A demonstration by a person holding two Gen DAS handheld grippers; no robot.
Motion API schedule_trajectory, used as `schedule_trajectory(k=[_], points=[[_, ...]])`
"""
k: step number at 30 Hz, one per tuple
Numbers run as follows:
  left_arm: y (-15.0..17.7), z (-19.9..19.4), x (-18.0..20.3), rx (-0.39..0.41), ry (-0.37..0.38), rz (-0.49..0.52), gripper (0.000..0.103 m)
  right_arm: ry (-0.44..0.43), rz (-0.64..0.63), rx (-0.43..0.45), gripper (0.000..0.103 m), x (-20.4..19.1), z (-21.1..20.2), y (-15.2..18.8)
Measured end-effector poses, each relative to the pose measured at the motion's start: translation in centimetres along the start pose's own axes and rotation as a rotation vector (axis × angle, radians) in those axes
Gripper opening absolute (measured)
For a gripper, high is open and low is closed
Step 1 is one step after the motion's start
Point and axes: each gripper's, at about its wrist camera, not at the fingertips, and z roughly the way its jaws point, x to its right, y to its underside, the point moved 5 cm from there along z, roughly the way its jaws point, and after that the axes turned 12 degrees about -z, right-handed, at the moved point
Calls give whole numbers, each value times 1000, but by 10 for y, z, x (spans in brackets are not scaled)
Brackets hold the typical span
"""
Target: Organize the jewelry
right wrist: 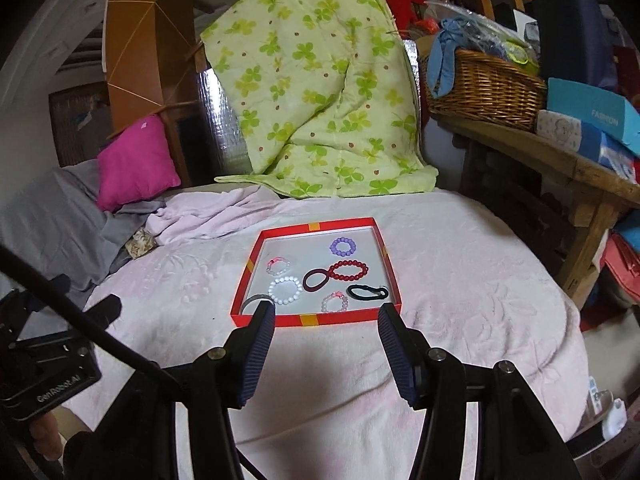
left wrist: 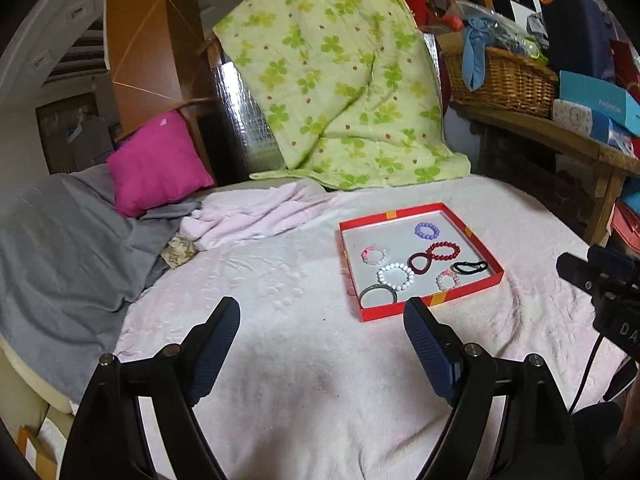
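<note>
A shallow red tray lies on a pale pink blanket. Inside lie several pieces: a purple bead bracelet, a red bead bracelet, a white bead bracelet, two small pink bead bracelets, a maroon hair tie, a black hair tie and a grey bangle. My left gripper is open and empty, left of and before the tray. My right gripper is open and empty at the tray's near edge.
A pink blanket covers the bed. A grey blanket, a magenta pillow and a green floral quilt lie behind. A wooden bench with a wicker basket and boxes stands at the right.
</note>
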Motion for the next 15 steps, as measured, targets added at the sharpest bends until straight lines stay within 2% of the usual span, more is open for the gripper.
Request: schedule_trajectory(k=[6,15], points=[[-3,-31,-1,31,0,-3,85,12,-6,9,58,-5,-27,-1],[-7,-53,0,57,4,-8,85,31,-26,41,61,-10,-60,-5]])
